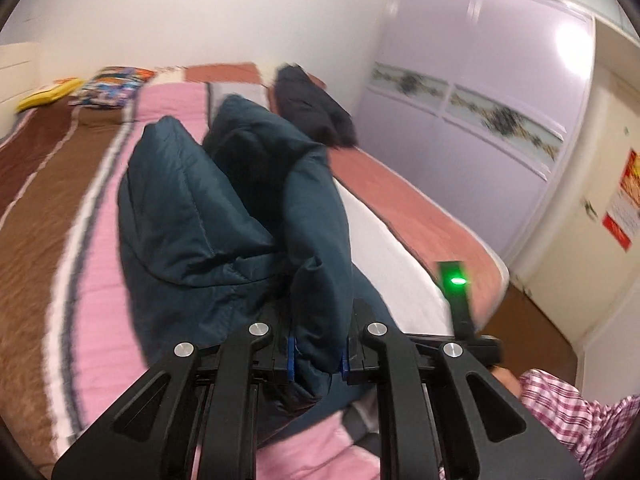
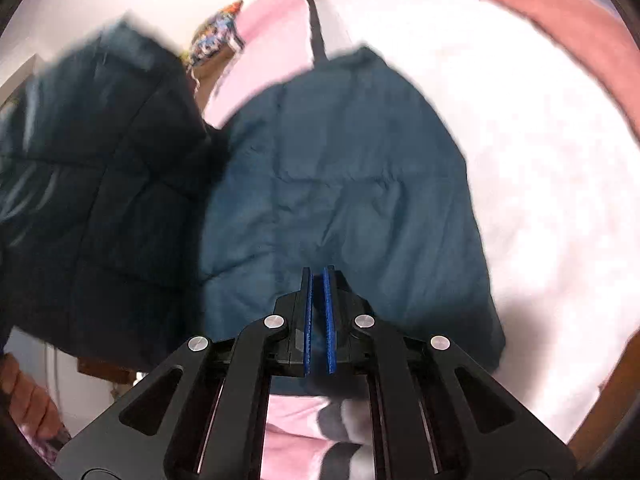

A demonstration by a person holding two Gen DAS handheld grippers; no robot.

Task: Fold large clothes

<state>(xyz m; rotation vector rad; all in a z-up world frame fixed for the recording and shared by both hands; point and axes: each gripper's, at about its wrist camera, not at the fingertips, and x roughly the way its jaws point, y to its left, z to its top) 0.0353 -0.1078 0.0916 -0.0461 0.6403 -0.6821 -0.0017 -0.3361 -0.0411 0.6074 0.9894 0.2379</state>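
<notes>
A dark teal puffer jacket [image 1: 224, 208] lies bunched on the bed. My left gripper [image 1: 318, 354] is shut on a thick fold of the jacket and holds it lifted above the bedspread. In the right wrist view the jacket [image 2: 352, 184] spreads flat below, and a lifted, darker part of it [image 2: 96, 184] hangs at the left. My right gripper [image 2: 319, 312] hovers just over the jacket with its blue pads [image 2: 329, 320] nearly together and nothing between them.
The bed has a pink, brown and white striped bedspread [image 1: 100, 280]. A dark garment [image 1: 312, 108] lies at the far end, with a colourful pillow [image 1: 112, 84] and a yellow item [image 1: 48, 94]. A lilac wardrobe [image 1: 480, 80] and a door [image 1: 600, 200] stand to the right.
</notes>
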